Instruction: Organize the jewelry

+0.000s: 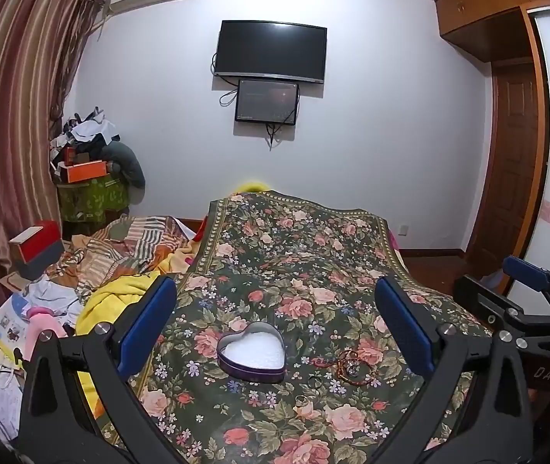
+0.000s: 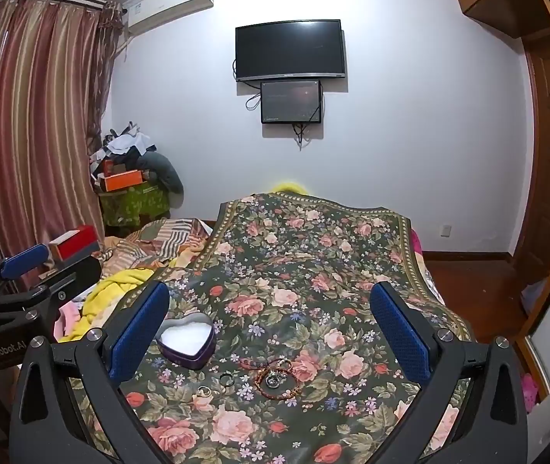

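Both fisheye views are evenly lit by cool, bluish indoor light from overhead. In the right wrist view the wall (image 2: 410,123) burns out to pure white just right of the air conditioner (image 2: 170,5); in the left wrist view the same wall (image 1: 383,123) is bright but keeps its tone. Shadows are soft and short: a faint one below the television (image 1: 271,50), another under the heart-shaped tin (image 1: 251,353). The tin's white lining is nearly clipped. Focus is sharp at centre on the floral cloth (image 1: 294,255). Toward the corners straight lines bow strongly, the curtain (image 1: 8,123) curves, and dark vignetting closes each frame. Slight colour fringing edges the yellow fabric (image 2: 288,186) beyond the cloth.
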Action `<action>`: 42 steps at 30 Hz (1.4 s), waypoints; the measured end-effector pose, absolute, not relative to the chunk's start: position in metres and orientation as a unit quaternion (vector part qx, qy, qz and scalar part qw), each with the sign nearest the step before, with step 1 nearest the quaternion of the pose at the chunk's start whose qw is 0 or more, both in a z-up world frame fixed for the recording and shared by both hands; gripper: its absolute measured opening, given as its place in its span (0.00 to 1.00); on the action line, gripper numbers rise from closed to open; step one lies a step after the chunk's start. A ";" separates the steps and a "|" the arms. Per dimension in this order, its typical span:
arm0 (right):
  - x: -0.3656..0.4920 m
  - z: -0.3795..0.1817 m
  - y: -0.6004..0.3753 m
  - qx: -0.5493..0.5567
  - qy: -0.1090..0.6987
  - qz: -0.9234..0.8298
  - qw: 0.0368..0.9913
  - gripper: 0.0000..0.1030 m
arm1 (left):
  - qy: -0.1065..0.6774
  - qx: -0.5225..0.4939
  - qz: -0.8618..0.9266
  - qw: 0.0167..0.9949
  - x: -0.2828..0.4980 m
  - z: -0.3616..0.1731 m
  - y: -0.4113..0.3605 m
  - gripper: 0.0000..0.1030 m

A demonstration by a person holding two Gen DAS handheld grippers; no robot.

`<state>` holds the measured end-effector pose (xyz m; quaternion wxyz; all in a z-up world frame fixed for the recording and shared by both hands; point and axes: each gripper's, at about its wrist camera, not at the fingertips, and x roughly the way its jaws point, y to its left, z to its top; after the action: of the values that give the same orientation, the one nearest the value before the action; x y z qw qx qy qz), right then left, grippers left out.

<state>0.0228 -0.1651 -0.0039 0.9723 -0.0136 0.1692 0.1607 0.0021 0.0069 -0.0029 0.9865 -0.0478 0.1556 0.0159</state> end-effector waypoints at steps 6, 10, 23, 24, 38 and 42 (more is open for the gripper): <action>0.023 -0.005 -0.165 -0.013 0.170 0.159 0.972 1.00 | 0.158 -0.048 0.015 0.986 0.002 -0.002 0.007 1.00; 0.023 -0.005 -0.164 -0.013 0.171 0.159 0.972 1.00 | 0.158 -0.047 0.015 0.986 0.002 0.001 0.006 1.00; 0.023 -0.006 -0.165 -0.014 0.170 0.159 0.972 1.00 | 0.157 -0.044 0.014 0.987 0.001 0.003 0.004 1.00; 0.022 -0.006 -0.165 -0.014 0.170 0.159 0.972 1.00 | 0.157 -0.043 0.013 0.987 0.001 0.003 0.004 1.00; 0.020 -0.001 -0.169 -0.012 0.167 0.158 0.973 1.00 | 0.154 -0.035 0.011 0.987 0.000 0.004 -0.003 1.00; 0.020 -0.001 -0.170 -0.012 0.167 0.158 0.973 1.00 | 0.154 -0.034 0.011 0.987 0.000 0.005 -0.004 1.00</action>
<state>0.0197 -0.1703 -0.0005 0.9732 -0.0119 0.1670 0.1579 0.0000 -0.0041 0.0053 0.9875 -0.0339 0.1538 0.0108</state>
